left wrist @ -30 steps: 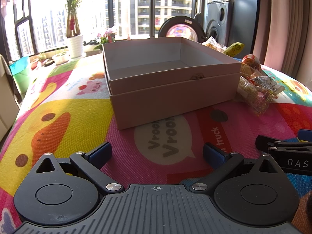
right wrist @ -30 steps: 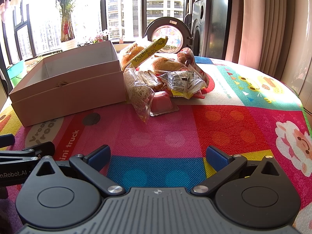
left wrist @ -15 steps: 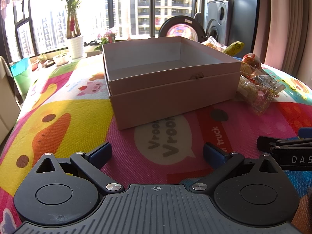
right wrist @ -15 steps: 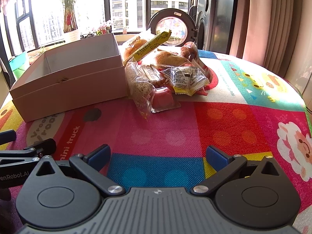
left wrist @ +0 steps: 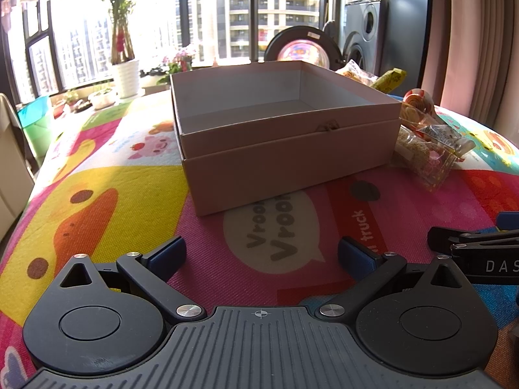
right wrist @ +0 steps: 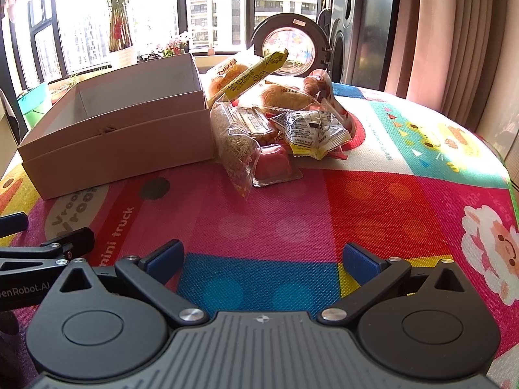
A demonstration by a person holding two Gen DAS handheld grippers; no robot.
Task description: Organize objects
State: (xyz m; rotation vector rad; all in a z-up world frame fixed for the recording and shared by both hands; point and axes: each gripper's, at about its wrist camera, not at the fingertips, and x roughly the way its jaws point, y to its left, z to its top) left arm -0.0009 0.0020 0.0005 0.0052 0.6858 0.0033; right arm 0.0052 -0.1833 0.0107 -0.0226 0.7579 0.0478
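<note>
An open, empty cardboard box (left wrist: 285,149) (right wrist: 123,142) stands on the colourful mat. To its right lies a heap of wrapped snacks (right wrist: 275,120) (left wrist: 425,142): a pink jelly cup (right wrist: 272,165), a clear bag of grains (right wrist: 233,142), a grey-and-yellow packet (right wrist: 311,133), buns and a long yellow stick pack (right wrist: 256,74). My left gripper (left wrist: 261,254) is open over the mat in front of the box, holding nothing. My right gripper (right wrist: 262,256) is open too, short of the snack heap, with nothing between its fingers.
The play mat (right wrist: 373,201) covers a table whose edge curves off at the right and left. Behind it are windows, a potted plant (left wrist: 123,64), a washing machine (right wrist: 288,48) with its door open, and a curtain (right wrist: 454,39).
The right gripper has moved forward and a little left, so the snack heap looks nearer. The left gripper has barely shifted. Both stay open.
</note>
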